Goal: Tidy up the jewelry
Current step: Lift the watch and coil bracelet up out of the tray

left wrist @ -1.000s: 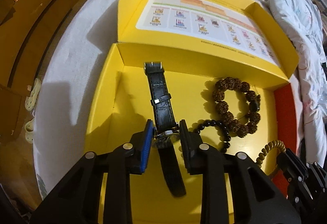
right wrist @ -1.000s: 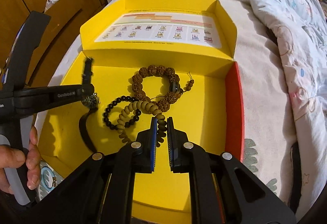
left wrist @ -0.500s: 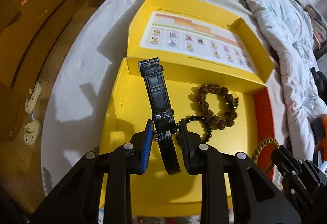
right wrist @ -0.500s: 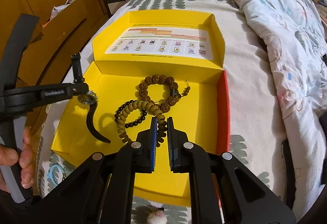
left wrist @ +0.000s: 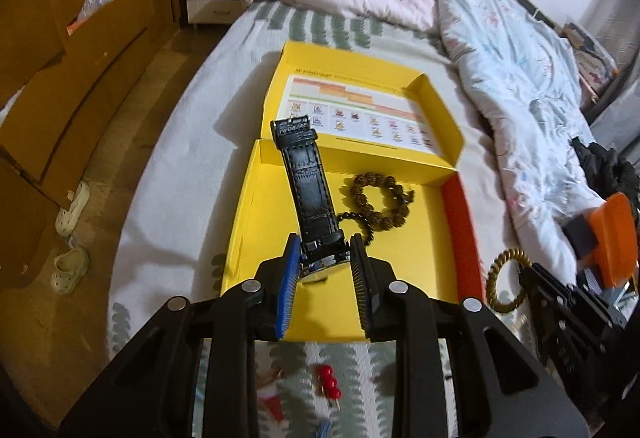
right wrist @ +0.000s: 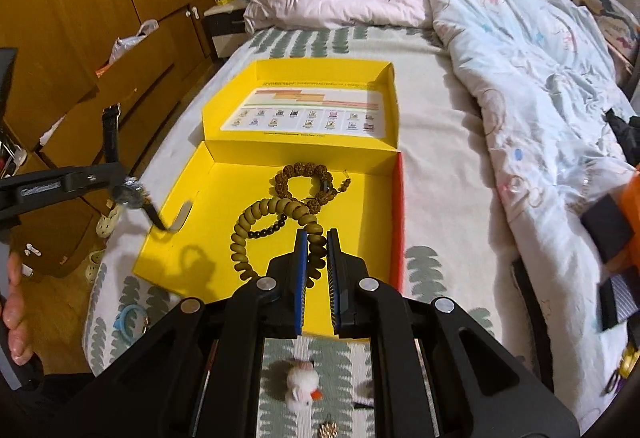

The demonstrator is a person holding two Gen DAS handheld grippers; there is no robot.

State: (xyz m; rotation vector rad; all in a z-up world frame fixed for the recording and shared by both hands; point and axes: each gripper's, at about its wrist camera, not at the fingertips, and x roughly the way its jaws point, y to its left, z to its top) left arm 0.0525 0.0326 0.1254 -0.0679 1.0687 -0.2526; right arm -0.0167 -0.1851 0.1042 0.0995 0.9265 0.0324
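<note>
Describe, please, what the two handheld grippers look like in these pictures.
Both are matte black plastic. The left gripper and the right gripper each have two angular fingers with silver round pivot bolts; one ribbed pad is blue, the other black. Pale lettering marks the left one's side. No cables show.

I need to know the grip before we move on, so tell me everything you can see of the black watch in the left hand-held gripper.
The black watch has a leather-look strap with stitched edges and a crocodile-style grain, a keeper loop, and a silvery round case. The left hand-held gripper is shut on the case, pads on both sides. One strap half sticks up and away, its end over the yellow box; the right wrist view shows the other half hanging down, curved, above the box's left edge. Nothing else touches it.
</note>
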